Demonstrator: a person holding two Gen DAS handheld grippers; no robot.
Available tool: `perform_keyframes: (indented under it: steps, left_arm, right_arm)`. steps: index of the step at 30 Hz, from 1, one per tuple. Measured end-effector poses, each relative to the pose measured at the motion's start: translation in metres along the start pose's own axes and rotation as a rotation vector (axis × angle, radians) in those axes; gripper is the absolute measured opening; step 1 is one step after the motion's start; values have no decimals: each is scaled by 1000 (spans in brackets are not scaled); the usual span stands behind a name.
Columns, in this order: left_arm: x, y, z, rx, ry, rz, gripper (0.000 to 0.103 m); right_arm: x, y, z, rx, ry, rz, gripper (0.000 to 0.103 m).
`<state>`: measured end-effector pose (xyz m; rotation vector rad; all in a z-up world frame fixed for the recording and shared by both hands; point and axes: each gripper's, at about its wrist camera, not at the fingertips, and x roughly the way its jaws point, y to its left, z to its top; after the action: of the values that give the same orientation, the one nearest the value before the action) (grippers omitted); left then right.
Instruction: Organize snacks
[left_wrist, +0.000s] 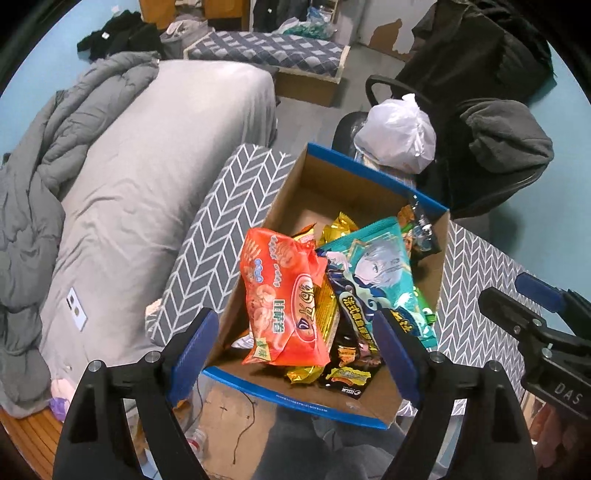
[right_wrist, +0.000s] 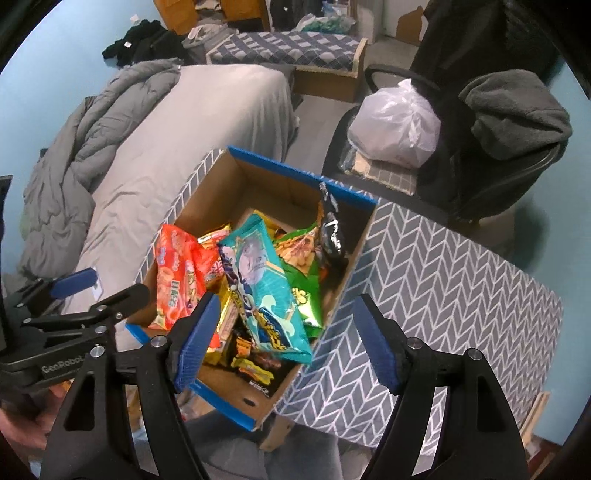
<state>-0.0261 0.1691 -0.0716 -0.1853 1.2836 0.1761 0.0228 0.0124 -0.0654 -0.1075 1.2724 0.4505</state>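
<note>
Left wrist view looks down on the left claw (left_wrist: 299, 339), its blue pads spread wide with nothing between them, above a cardboard box (left_wrist: 332, 177) on the herringbone-patterned worktop (left_wrist: 207, 236). An orange snack bag (left_wrist: 284, 295) leans at the box's 8 o'clock side, touching a teal snack bag (left_wrist: 380, 269) at centre. From the right wrist, the right claw (right_wrist: 284, 339) also stands open and empty, near the box's 5 o'clock corner. A white plastic bag (right_wrist: 399, 125) sits on a chair (right_wrist: 517, 110) at 1 o'clock.
</note>
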Motion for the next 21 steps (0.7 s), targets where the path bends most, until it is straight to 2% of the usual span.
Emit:
perform_keyframes:
  steps: [11, 21]
  left_arm:
    - [-47, -12, -1, 8, -95, 27, 87]
    - [-70, -19, -2, 28, -173, 68, 87]
  right_arm:
    - [-31, -10, -8, 17, -69, -21, 75]
    - [-50, -17, -14, 32, -114, -32, 76]
